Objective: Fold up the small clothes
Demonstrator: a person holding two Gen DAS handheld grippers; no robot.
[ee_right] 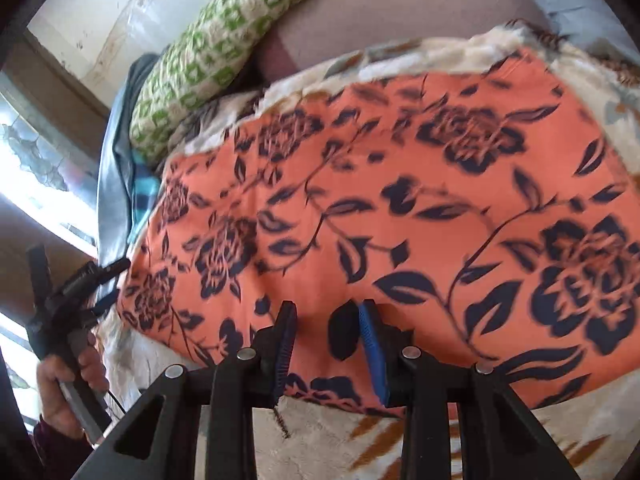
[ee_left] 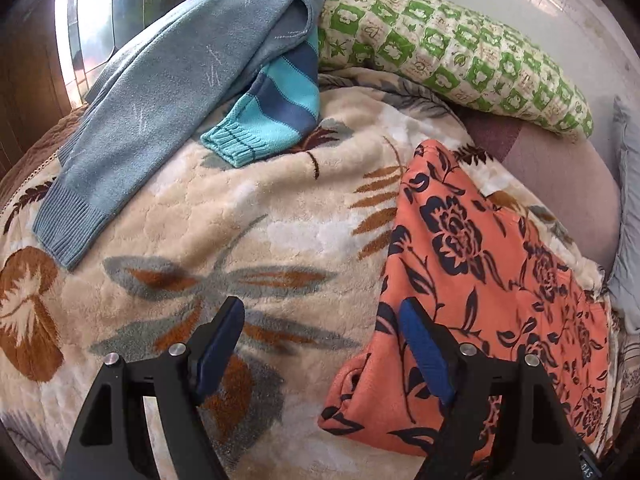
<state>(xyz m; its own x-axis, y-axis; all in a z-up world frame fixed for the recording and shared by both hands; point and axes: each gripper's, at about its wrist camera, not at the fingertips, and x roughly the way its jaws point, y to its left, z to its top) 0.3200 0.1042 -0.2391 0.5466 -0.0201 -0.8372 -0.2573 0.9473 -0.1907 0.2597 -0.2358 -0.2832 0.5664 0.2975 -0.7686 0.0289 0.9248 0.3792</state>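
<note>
An orange garment with dark floral print [ee_left: 480, 264] lies folded on the beige floral blanket [ee_left: 240, 216]; it fills the right wrist view [ee_right: 400, 200]. My left gripper [ee_left: 322, 312] is open just above the blanket at the garment's left edge, its right finger [ee_left: 424, 352] over the cloth. My right gripper [ee_right: 328, 316] is open, its fingers low over the garment's near edge, gripping nothing. The left gripper also shows at the left of the right wrist view [ee_right: 100, 280], held in a hand.
A grey-blue sweater [ee_left: 160, 100] with a striped teal sleeve [ee_left: 272, 112] lies at the back left. A green-and-cream patterned pillow [ee_left: 460, 52] rests behind. A mauve pillow [ee_left: 568, 184] and the wall stand at the right; a window is at the left.
</note>
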